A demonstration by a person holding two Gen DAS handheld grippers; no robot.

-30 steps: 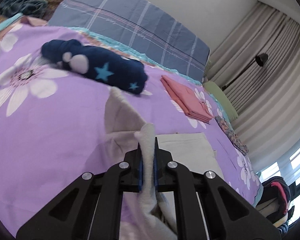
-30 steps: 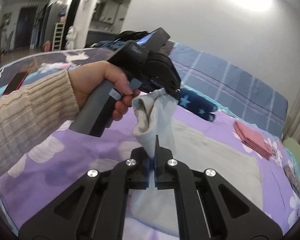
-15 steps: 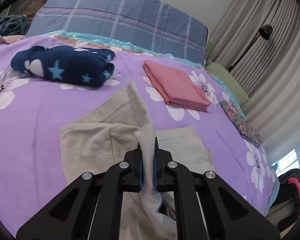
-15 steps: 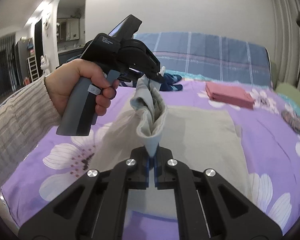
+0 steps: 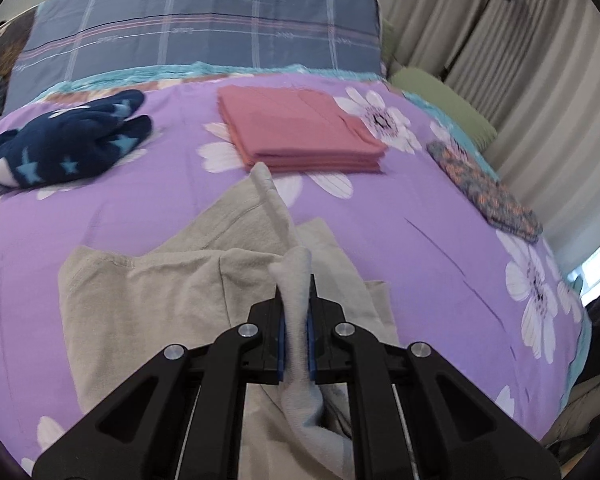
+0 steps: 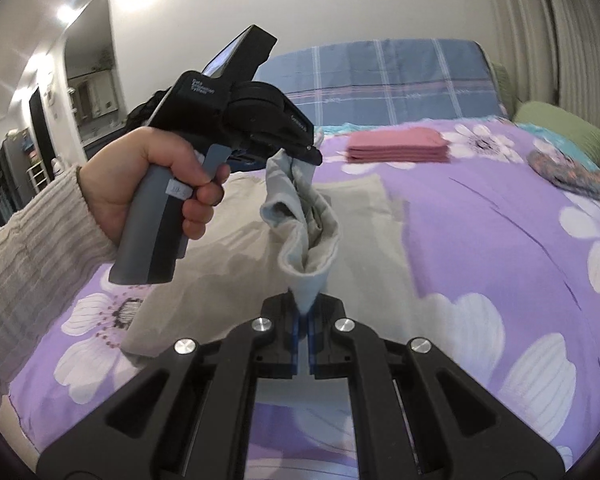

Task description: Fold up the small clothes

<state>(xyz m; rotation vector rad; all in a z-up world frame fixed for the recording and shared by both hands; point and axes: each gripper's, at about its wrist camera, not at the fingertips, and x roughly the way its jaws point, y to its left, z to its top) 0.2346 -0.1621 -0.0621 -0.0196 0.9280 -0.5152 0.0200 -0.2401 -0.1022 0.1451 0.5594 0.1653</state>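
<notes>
A beige-grey small garment (image 5: 172,304) lies on the purple flowered bedspread (image 5: 420,216). My left gripper (image 5: 296,312) is shut on a raised fold of it. In the right wrist view the left gripper (image 6: 300,148), held in a hand, pinches the upper end of a hanging fold (image 6: 304,216). My right gripper (image 6: 303,320) is shut on the lower end of that same fold, above the flat part of the garment (image 6: 356,208).
A folded pink stack (image 5: 300,128) (image 6: 398,145) lies beyond the garment. A navy star-print bundle (image 5: 64,144) is at the left. A patterned folded piece (image 5: 484,188) lies at the right. A blue plaid pillow (image 5: 204,28) and curtains (image 5: 520,48) stand behind.
Both grippers have carried the pinched fold toward the pink stack and the bed's right side. The garment below has spread flatter. The star-print bundle has slid to the left of view.
</notes>
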